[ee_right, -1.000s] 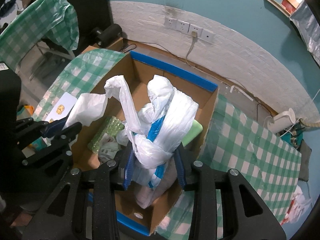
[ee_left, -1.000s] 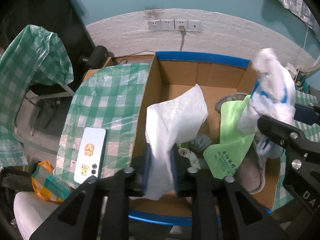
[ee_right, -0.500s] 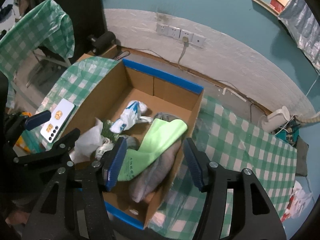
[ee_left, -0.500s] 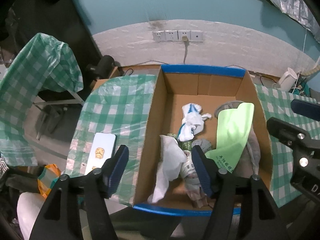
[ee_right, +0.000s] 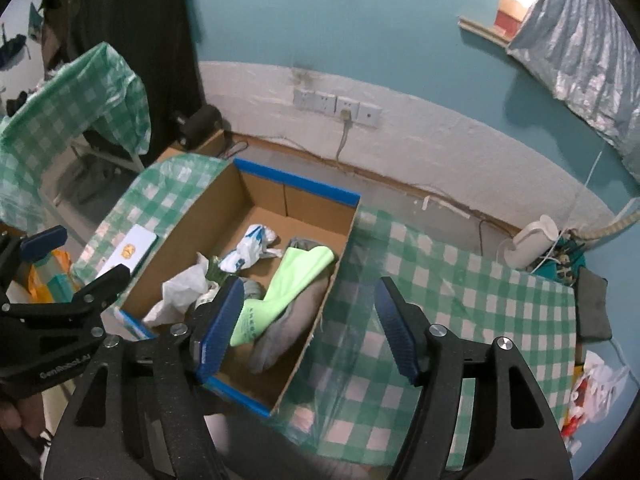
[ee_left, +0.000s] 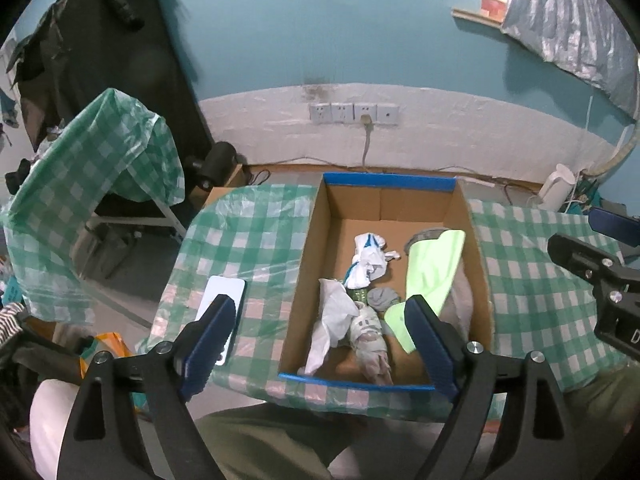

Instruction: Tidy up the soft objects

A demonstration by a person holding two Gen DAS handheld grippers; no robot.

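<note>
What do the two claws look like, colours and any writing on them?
Both are matte black, angular frames with silver screw heads at the joints. The left claw and the right claw each carry two flat fingers faced with ribbed blue pads. Seen from the right wrist view, the left claw's body bears small white lettering, too blurred to read surely. No cables show.

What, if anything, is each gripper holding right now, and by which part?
Nothing. The left gripper and right gripper have just been opening, with nothing between their jaws; the soft items lie in the cardboard box.
</note>
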